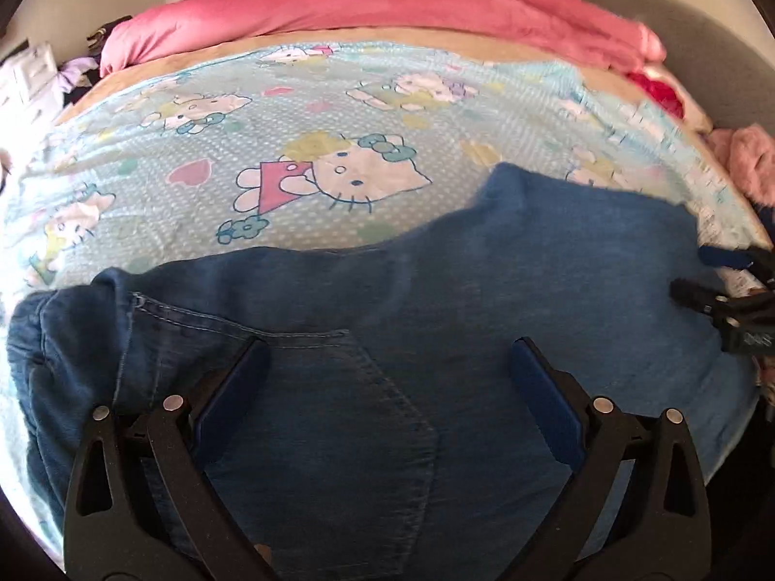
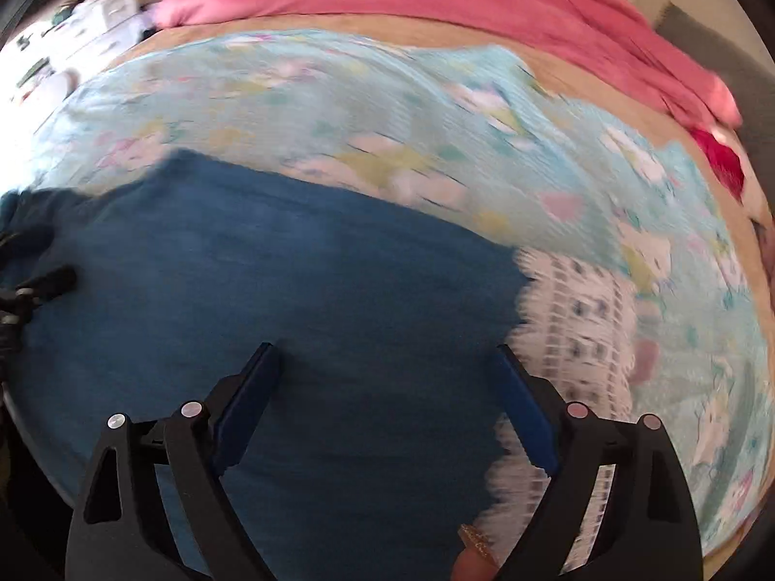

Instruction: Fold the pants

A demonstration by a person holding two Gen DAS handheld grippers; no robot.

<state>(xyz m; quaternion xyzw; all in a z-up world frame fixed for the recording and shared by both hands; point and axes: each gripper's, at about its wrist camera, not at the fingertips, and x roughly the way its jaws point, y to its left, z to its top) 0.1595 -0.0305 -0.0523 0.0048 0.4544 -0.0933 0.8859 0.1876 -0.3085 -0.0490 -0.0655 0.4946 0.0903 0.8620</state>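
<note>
No legible text anywhere, faint white marking on the right tongs (image 1: 748, 339) unreadable

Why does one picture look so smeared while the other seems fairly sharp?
Right wrist view: motion blur smears the cartoon bedsheet and the jeans edge; white glare at upper left. Left wrist view: mostly sharp, pocket stitching on the jeans readable, only the far leg softened. Both views bulge from fisheye distortion.

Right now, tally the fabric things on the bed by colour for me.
Blue: 1, the denim pants
Light blue cartoon print: 1, the sheet
Pink: 2, the big blanket and a fuzzy item
Red: 1, a bunched cloth
Total: 5
</note>
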